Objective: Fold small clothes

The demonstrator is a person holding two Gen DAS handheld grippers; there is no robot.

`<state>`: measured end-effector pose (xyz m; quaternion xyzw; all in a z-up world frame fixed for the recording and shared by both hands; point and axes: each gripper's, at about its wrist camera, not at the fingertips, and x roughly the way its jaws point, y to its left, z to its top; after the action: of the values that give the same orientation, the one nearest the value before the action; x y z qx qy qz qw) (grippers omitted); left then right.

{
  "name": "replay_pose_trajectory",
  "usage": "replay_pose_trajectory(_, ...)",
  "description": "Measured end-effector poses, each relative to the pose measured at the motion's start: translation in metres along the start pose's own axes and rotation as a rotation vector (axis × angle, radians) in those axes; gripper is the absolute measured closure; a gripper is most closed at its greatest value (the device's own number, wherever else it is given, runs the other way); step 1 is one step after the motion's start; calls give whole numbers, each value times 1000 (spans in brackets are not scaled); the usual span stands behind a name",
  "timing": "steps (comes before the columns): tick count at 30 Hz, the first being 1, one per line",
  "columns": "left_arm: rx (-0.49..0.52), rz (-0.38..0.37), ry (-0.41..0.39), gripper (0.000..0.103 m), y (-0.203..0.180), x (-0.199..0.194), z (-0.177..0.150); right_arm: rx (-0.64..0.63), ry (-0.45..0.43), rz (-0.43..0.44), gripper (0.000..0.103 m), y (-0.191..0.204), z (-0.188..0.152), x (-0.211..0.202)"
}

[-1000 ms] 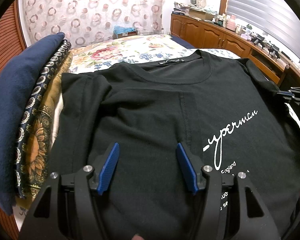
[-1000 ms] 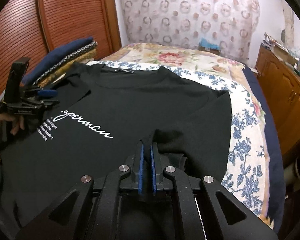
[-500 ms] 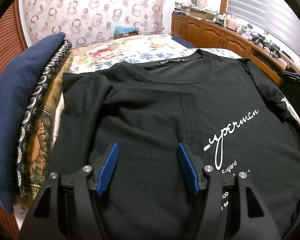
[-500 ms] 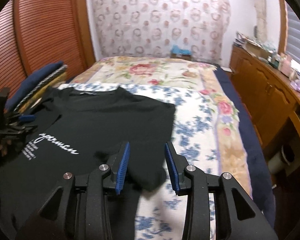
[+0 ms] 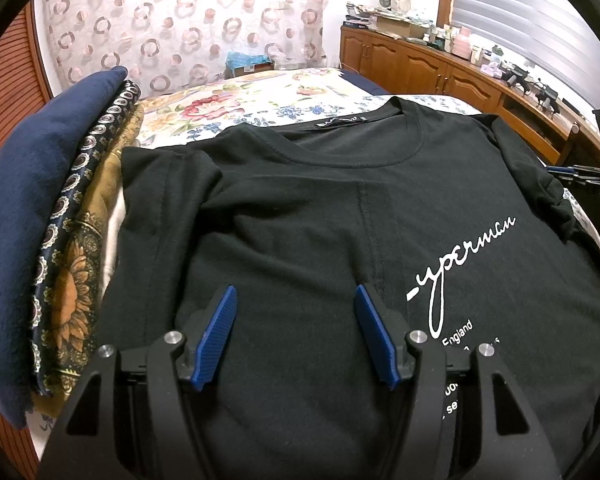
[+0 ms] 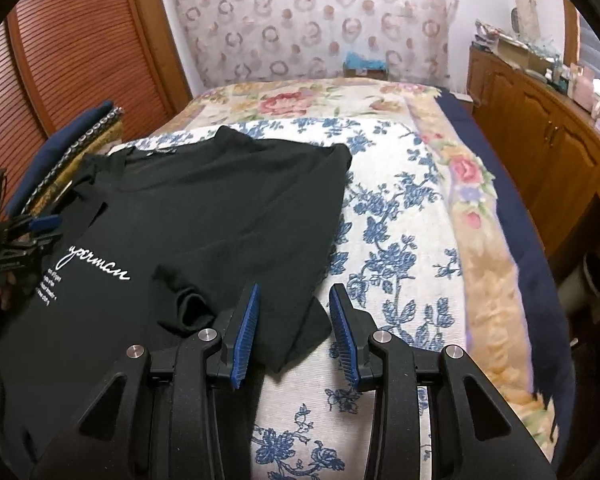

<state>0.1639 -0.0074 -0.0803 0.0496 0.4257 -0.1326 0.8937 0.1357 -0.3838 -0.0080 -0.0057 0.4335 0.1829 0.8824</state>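
The black T-shirt [image 6: 228, 208] lies front-up on the floral bedspread [image 6: 400, 240], its left side already folded in. The right gripper [image 6: 294, 332] has just been opening; its jaws stand partly apart over the right sleeve [image 6: 300, 324], gripping nothing. The left gripper [image 5: 294, 336] hangs wide and empty above the shirt's near middle. The step looks like the right-side fold: the sleeve needs pinching and carrying left. No containers hold anything; folded cloths [image 5: 60, 216] sit stacked at the left

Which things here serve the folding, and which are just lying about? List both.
Job: black T-shirt; left gripper, open; right gripper, open.
Lying about: stacked folded cloths; floral bedspread; wooden cabinets; patterned curtain.
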Motion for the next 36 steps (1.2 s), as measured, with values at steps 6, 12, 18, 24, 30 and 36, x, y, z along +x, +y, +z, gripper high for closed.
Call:
replay_pose_trajectory(6, 5, -10, 0, 42, -2, 1, 0, -26, 5, 43, 94, 5, 2, 1)
replay_pose_trajectory(12, 5, -10, 0, 42, -2, 1, 0, -84, -91, 75, 102, 27, 19, -19)
replay_pose_trajectory(18, 4, -5, 0, 41, -2, 0, -1, -135, -142, 124, 102, 56, 48, -29)
replay_pose_trajectory(24, 1, 1, 0, 40, -2, -1, -1, -181, -138, 141, 102, 88, 67, -17)
replay_pose_trajectory(30, 4, 25, 2, 40, -3, -5, -4, -173, -126, 104, 74, 93, 67, -10)
replay_pose_trajectory(36, 0, 15, 14, 40, -6, -20, -18, -151, -122, 46, 61, 71, 57, -17)
